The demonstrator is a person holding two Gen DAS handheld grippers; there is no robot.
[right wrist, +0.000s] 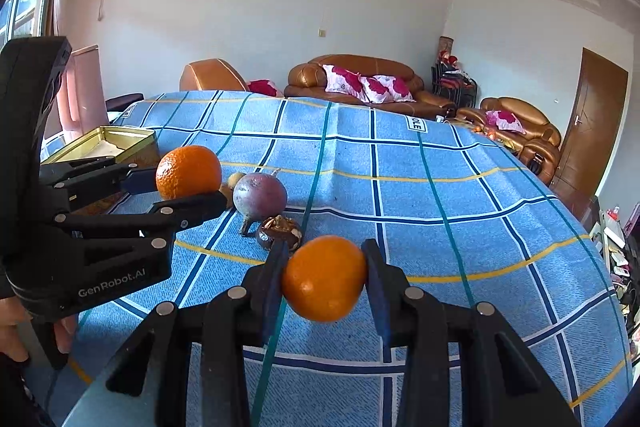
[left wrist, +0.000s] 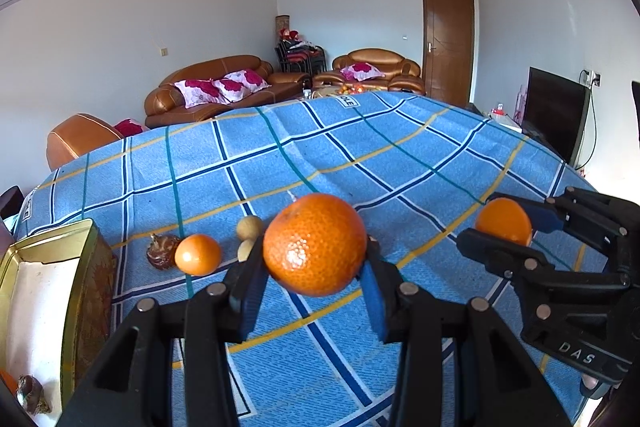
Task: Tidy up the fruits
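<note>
My left gripper is shut on a large orange tangerine and holds it above the blue checked tablecloth. It also shows in the right wrist view. My right gripper is shut on a smaller tangerine, seen at the right in the left wrist view. On the cloth lie another tangerine, a brown water chestnut, two small tan longans, a purple round fruit and a dark cracked fruit.
An open gold tin box stands at the table's left edge, holding a brown fruit; it also shows in the right wrist view. Brown sofas and a television stand beyond the table.
</note>
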